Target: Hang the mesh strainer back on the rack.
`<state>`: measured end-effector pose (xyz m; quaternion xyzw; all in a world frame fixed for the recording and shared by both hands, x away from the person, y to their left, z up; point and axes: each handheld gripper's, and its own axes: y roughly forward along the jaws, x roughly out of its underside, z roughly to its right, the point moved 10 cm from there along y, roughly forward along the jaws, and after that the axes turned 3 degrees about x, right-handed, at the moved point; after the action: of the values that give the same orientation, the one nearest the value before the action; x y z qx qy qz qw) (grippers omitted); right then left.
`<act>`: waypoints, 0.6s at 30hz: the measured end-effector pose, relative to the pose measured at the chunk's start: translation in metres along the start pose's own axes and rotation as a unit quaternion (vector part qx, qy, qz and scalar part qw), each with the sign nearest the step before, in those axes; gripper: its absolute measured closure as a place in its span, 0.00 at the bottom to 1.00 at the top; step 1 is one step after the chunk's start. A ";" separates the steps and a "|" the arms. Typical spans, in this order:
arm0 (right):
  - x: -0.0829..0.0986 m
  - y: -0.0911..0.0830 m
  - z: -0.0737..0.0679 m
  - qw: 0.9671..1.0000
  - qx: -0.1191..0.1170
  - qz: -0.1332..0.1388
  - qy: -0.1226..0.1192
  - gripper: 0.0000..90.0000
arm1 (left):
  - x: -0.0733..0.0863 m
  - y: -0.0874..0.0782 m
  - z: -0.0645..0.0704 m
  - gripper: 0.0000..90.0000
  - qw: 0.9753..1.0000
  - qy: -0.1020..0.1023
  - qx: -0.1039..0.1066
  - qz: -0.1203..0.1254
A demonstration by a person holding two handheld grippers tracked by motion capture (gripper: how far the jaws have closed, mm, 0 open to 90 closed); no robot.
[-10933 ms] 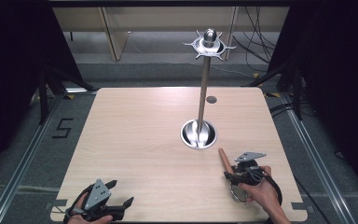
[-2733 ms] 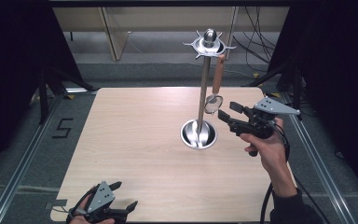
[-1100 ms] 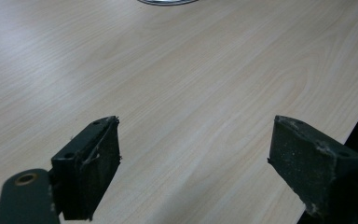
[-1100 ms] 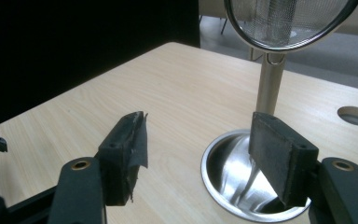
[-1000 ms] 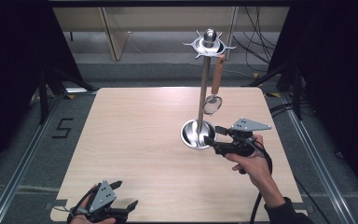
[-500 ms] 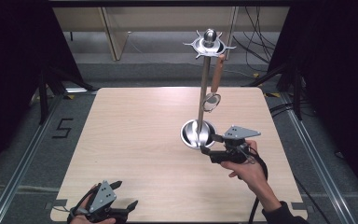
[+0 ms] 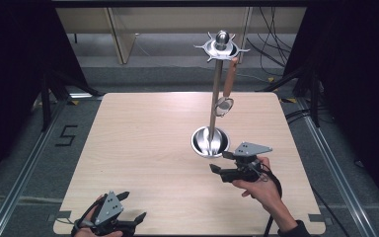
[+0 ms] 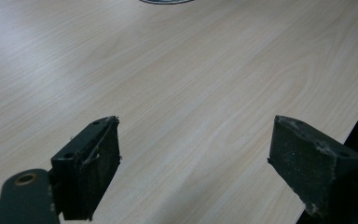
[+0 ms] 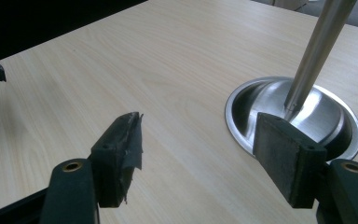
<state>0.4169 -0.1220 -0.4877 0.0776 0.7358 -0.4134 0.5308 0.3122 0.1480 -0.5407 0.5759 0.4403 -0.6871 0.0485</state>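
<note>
Looking down from the high view, you hold your right claw (image 7: 217, 170) low over the surface (image 7: 143, 148), just on the near side of the stand's round steel base (image 7: 210, 142) and a little to its right, jaws spread and aimed leftward with nothing between them. The stand's pole (image 7: 215, 94) rises upright from that base to a spiked top disc (image 7: 221, 47). A utensil with a brown handle (image 7: 229, 79) hangs from the disc on the pole's right side, long axis near vertical, handle up and a small round metal head (image 7: 224, 105) down; what kind of head it is I cannot make out. It hangs well above and beyond your right claw. Your left claw (image 7: 133, 217) sits at the near-left corner of the surface, partly cut off by the bottom edge, well apart from the stand.

In the left gripper view, your left claw (image 8: 193, 154) stands wide apart over bare wood, holding nothing; a sliver of the steel base (image 8: 165, 1) is cut off by the top edge.

In the right gripper view, your right claw (image 9: 198, 154) is likewise spread and empty. The steel base (image 9: 261, 102) lies just beyond the right-hand jaw, which hides its near rim, and the pole (image 9: 319, 51) slants up out of the top edge.
</note>
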 end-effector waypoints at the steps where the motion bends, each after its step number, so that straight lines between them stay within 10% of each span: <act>1: 0.002 0.000 -0.002 1.000 -0.005 -0.001 0.006 0.37 | 0.000 0.000 -0.001 0.17 1.000 0.005 -0.002 -0.002; 18: 0.031 0.001 -0.005 1.000 -0.001 -0.024 -0.003 0.36 | -0.002 0.001 0.000 0.17 1.000 0.006 0.004 0.007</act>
<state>0.4002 -0.1278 -0.5141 0.0586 0.7363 -0.4253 0.5230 0.3131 0.1464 -0.5397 0.5830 0.4342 -0.6851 0.0486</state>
